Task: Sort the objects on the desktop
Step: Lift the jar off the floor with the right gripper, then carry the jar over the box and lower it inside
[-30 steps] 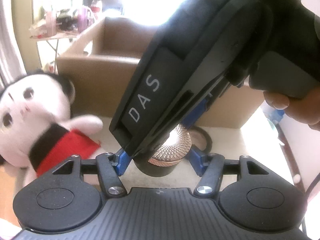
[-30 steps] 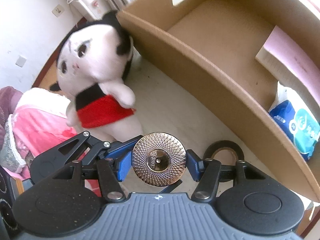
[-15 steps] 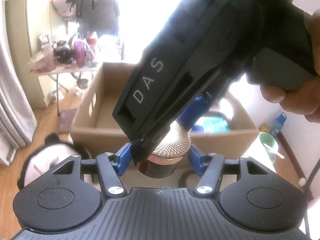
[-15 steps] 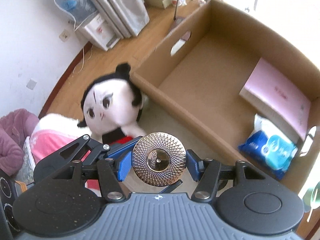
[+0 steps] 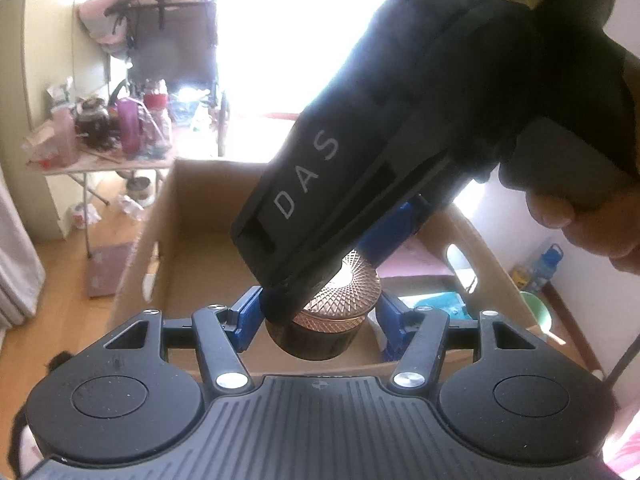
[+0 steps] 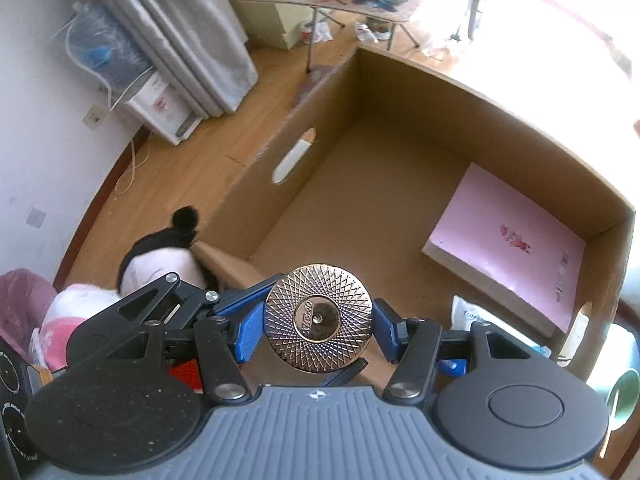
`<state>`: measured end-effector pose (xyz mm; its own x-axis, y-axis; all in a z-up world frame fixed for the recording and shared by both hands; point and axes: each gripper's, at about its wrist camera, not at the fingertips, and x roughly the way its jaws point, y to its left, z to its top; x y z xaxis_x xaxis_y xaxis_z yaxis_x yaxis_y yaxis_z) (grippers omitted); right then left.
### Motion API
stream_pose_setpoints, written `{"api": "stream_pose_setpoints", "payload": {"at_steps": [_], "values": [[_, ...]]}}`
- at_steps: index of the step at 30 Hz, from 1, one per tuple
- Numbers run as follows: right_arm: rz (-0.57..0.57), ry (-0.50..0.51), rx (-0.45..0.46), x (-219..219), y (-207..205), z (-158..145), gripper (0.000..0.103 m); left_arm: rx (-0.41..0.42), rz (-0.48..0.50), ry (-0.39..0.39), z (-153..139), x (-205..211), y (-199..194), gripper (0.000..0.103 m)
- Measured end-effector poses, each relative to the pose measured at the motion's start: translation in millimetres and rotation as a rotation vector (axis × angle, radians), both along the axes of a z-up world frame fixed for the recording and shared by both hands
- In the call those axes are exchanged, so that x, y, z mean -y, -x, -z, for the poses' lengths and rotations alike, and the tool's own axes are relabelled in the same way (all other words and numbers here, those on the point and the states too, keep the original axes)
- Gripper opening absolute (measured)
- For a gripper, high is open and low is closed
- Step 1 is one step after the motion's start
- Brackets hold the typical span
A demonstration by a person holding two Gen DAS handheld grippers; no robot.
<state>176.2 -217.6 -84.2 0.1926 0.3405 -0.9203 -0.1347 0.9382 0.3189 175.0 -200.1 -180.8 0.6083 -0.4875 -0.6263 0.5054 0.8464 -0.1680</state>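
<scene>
While both grippers clamped one copper-lidded jar (image 6: 318, 323), left gripper (image 5: 320, 322) at base, right gripper (image 6: 316, 330) at lid, held over cardboard box (image 6: 400, 208) near edge; axis upright.

A rose-gold jar lid (image 6: 319, 317) with a fine crosshatch pattern, a brown cardboard box (image 6: 472, 96), a pink book (image 6: 506, 248).

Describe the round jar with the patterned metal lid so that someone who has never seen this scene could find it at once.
Start at the big open brown cardboard box with the flat pink book inside. Just above its near wall, both claws clamp one small dark round jar. Its rose-gold metal lid, engraved with a fine crisscross pattern, is the only shiny round thing in view.
</scene>
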Motion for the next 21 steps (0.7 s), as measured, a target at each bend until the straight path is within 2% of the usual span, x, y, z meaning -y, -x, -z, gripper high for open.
{"api": "stream_pose_setpoints", "payload": {"at_steps": [6,11,21], "values": [[0.049,0.022,-0.030,10.6,-18.0,29.3,0.061,-0.051,0.046,0.029,24.1,8.6,-26.8,0.061],[0.097,0.020,-0.070,21.7,-28.0,60.9,0.061,-0.098,0.098,0.019,44.0,16.9,-46.4,0.061],[0.127,0.002,-0.122,34.8,-40.6,99.7,0.061,-0.190,0.138,-0.003,60.7,27.2,-72.7,0.061]]}}
